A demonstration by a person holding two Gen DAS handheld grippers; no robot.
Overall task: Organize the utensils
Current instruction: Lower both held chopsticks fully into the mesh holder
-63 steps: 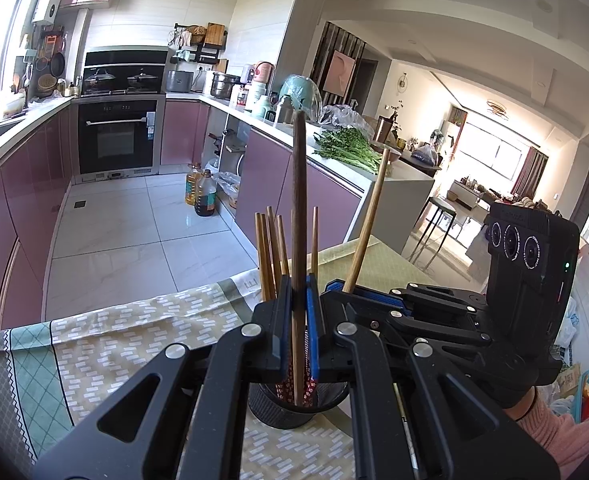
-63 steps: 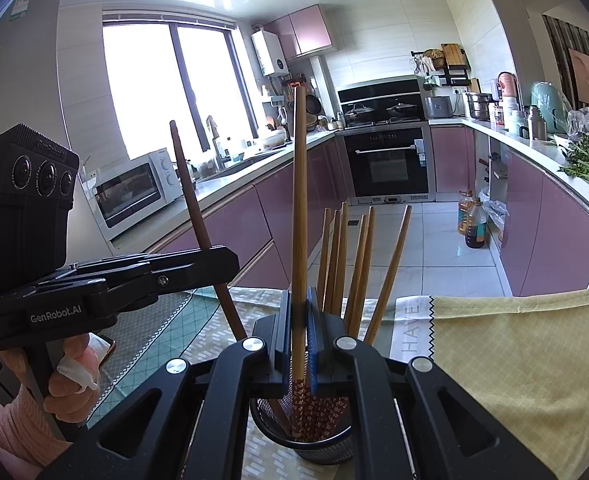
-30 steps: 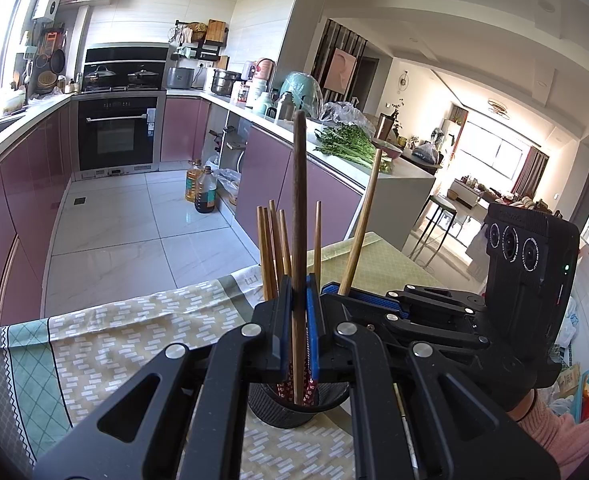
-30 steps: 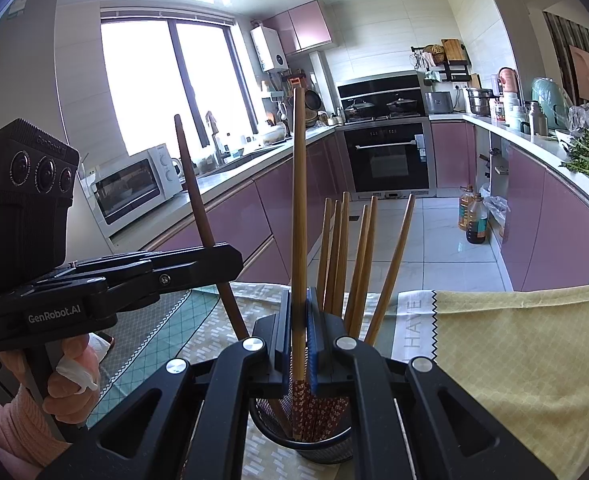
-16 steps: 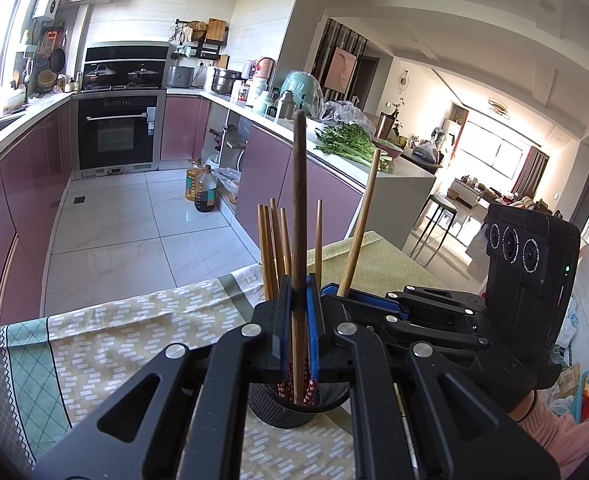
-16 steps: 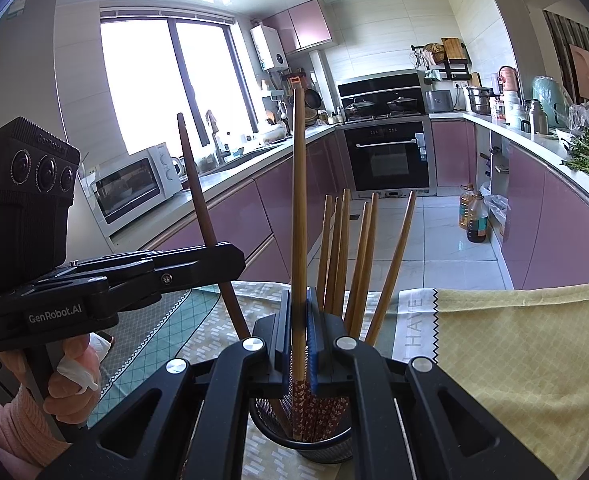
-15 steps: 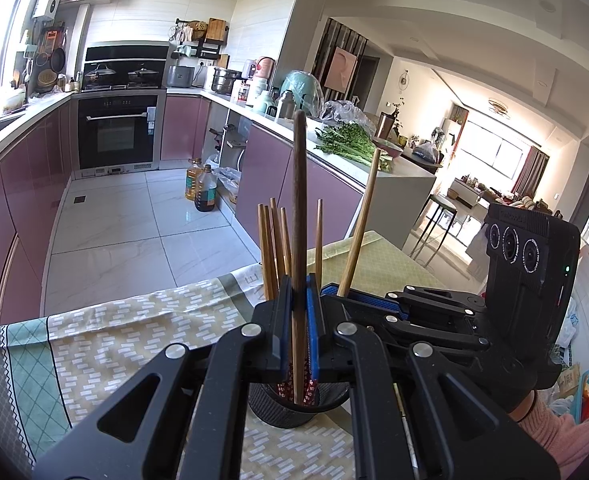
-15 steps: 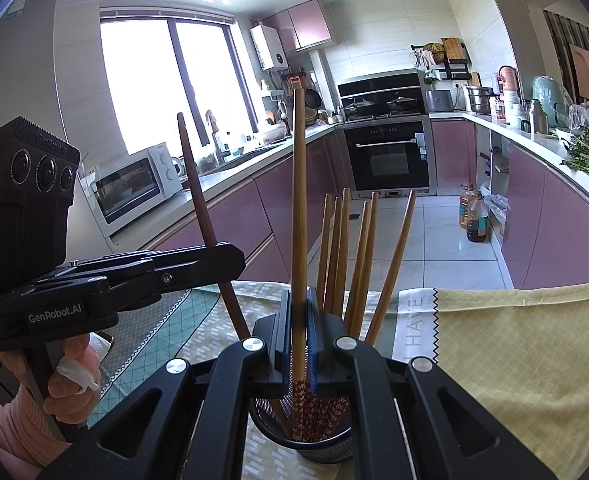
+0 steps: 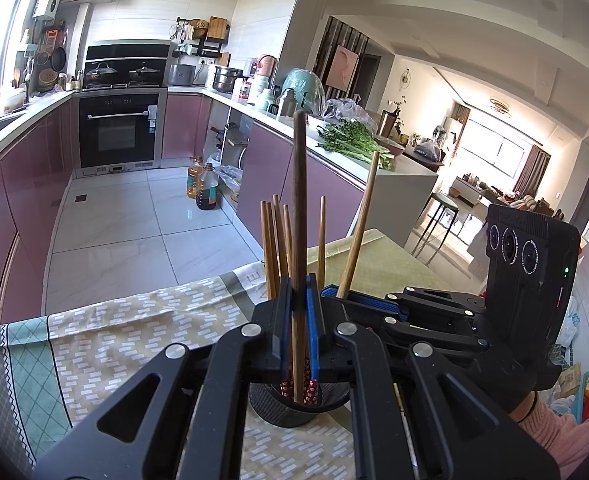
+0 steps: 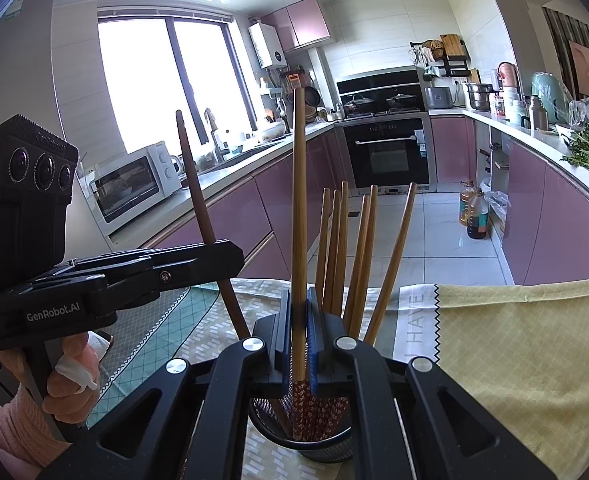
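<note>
Left wrist: patterned tablecloth (image 9: 106, 336) on table; tiled kitchen floor (image 9: 134, 216).

Black grippers (image 9: 299, 332), pink sleeves (image 10: 10, 432)

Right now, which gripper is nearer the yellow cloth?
Right. The right gripper, clamping a light chopstick over the black holder, has the yellow cloth to its right; the left gripper, clamping a dark chopstick, sits beyond it.
</note>
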